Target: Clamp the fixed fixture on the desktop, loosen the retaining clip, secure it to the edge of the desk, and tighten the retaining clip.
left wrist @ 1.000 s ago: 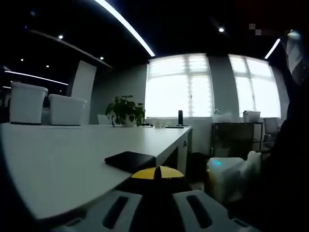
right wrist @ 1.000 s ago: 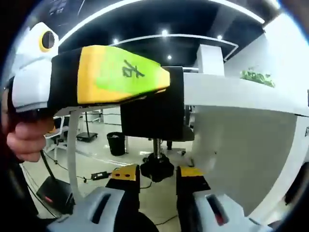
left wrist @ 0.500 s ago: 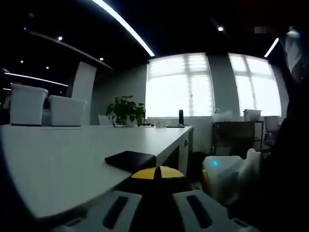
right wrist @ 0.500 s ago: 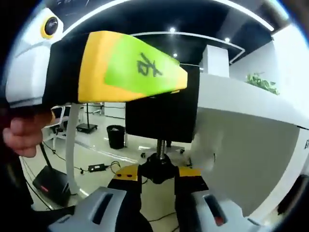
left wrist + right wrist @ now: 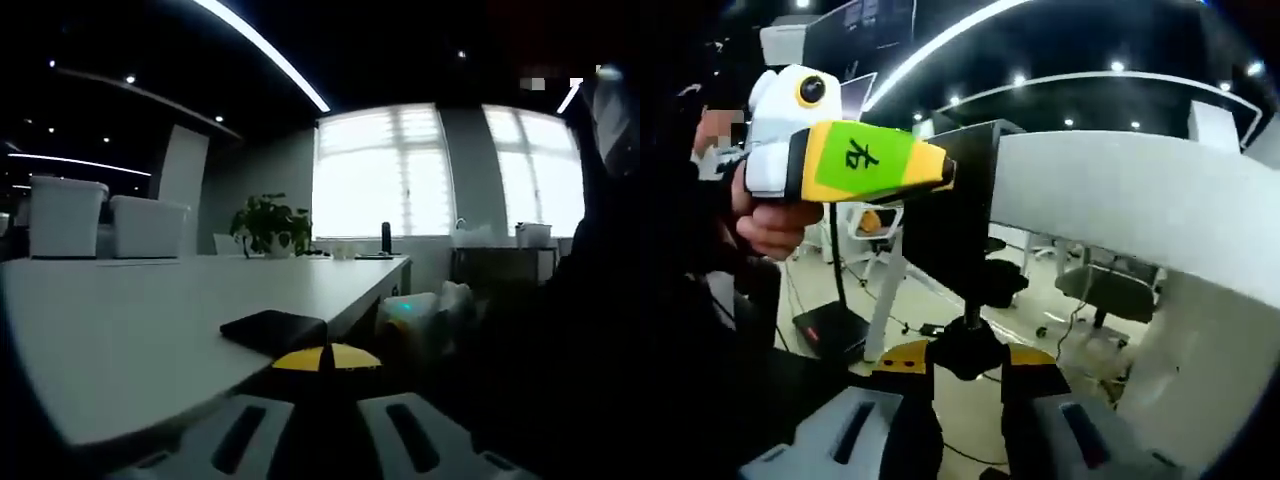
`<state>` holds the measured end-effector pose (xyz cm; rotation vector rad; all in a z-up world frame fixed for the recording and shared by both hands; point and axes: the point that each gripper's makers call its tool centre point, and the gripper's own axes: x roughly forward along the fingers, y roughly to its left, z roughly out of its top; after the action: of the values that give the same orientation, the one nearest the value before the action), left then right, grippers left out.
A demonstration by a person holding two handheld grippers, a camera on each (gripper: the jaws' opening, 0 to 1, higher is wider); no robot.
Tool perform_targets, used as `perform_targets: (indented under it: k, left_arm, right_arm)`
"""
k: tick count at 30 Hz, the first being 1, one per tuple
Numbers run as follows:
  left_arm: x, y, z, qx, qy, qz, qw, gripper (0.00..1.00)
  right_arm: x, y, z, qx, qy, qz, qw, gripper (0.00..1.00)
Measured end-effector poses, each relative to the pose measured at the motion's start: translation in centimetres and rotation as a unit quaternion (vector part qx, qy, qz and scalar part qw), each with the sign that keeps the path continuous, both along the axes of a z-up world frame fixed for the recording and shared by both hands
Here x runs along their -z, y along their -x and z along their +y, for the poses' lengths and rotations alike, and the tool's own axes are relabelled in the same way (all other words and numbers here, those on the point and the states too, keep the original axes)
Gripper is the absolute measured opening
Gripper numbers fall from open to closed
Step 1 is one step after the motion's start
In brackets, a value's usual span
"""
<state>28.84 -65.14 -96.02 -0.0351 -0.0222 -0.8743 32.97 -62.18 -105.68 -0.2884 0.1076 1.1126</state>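
Observation:
The black fixture [image 5: 952,215] sits over the edge of the white desk [image 5: 1120,190]. Its flat top plate [image 5: 272,330] lies on the desktop [image 5: 130,330]. My left gripper [image 5: 325,360], with yellow tips, is shut on the fixture at the desk edge. In the right gripper view the left gripper [image 5: 938,172] comes in from the left, with a hand [image 5: 765,220] holding it. Under the desk, the fixture's threaded rod ends in a black knob [image 5: 967,345]. My right gripper [image 5: 967,360] is shut on that knob. The right gripper's white body [image 5: 415,318] shows beside the desk.
Two white bins [image 5: 60,215] and a potted plant [image 5: 268,225] stand far back on the desk. Bright windows [image 5: 380,170] lie behind. Below the desk are an office chair [image 5: 1100,285], a black pad [image 5: 830,325] and cables on the floor.
The right gripper view has swung round under the desk with the knob still between its jaws. In the left gripper view the right gripper's white body has moved left, closer to the desk edge.

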Motion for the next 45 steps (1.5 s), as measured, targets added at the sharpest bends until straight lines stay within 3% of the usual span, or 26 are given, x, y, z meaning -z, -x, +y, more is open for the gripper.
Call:
perform_targets:
  k: [5, 6, 16, 19, 22, 23, 25, 29, 31, 33, 34, 36, 40, 45]
  left_arm:
    - [0.0, 0.0, 0.0, -0.004, -0.006, 0.006, 1.0000, 0.00]
    - [0.0, 0.0, 0.0, -0.005, -0.006, 0.006, 1.0000, 0.00]
    - [0.7, 0.0, -0.2, -0.006, -0.017, 0.013, 0.9997, 0.00]
    - [0.7, 0.0, -0.2, -0.001, -0.026, 0.011, 0.9996, 0.00]
    - [0.7, 0.0, -0.2, 0.003, -0.026, 0.005, 0.9996, 0.00]
    - [0.7, 0.0, -0.2, 0.004, -0.023, 0.003, 0.9997, 0.00]
    - [0.6, 0.0, -0.3, 0.006, -0.020, 0.000, 0.9998, 0.00]
    - [0.5, 0.1, -0.2, 0.007, -0.018, -0.001, 0.9998, 0.01]
    - [0.5, 0.1, -0.2, 0.011, -0.015, -0.001, 0.9998, 0.01]
    - [0.5, 0.1, -0.2, 0.013, -0.011, -0.003, 0.9998, 0.01]
    - [0.5, 0.1, -0.2, 0.014, -0.008, -0.003, 0.9999, 0.01]
    - [0.4, 0.1, -0.2, 0.015, -0.001, -0.003, 0.9999, 0.01]
    - [0.4, 0.1, -0.2, 0.018, 0.008, -0.002, 0.9998, 0.01]
    - [0.3, 0.2, -0.2, 0.020, 0.016, -0.002, 0.9997, 0.01]
  right_arm:
    - [0.0, -0.1, 0.4, -0.072, -0.004, 0.000, 0.9974, 0.22]
    - [-0.3, 0.6, 0.2, -0.088, 0.010, -0.033, 0.9955, 0.22]
    - [-0.2, 0.6, 0.1, -0.081, 0.015, -0.039, 0.9959, 0.24]
    - [0.0, 0.0, -0.1, -0.020, 0.014, -0.033, 0.9991, 0.27]
    - [-0.4, 0.3, 0.0, 0.074, -0.044, -0.003, 0.9963, 0.34]
    - [-0.6, 0.6, 0.0, 0.097, -0.045, -0.031, 0.9938, 0.35]
    - [-1.6, 1.4, -0.3, 0.169, -0.064, -0.061, 0.9817, 0.40]
    - [-1.0, 1.9, 0.0, 0.277, -0.072, -0.048, 0.9570, 0.41]
    - [-1.4, 1.7, -0.9, 0.335, -0.094, -0.038, 0.9367, 0.38]
    - [-1.6, 1.9, -2.0, 0.374, -0.097, -0.033, 0.9216, 0.38]
    - [-1.4, 1.8, -2.6, 0.388, -0.096, -0.025, 0.9163, 0.38]
    - [-1.1, 1.8, -2.6, 0.389, -0.100, -0.008, 0.9159, 0.38]
    - [-1.0, 1.2, -2.4, 0.399, -0.094, -0.009, 0.9122, 0.37]
    - [-1.1, 1.1, -1.5, 0.398, -0.082, -0.015, 0.9135, 0.34]
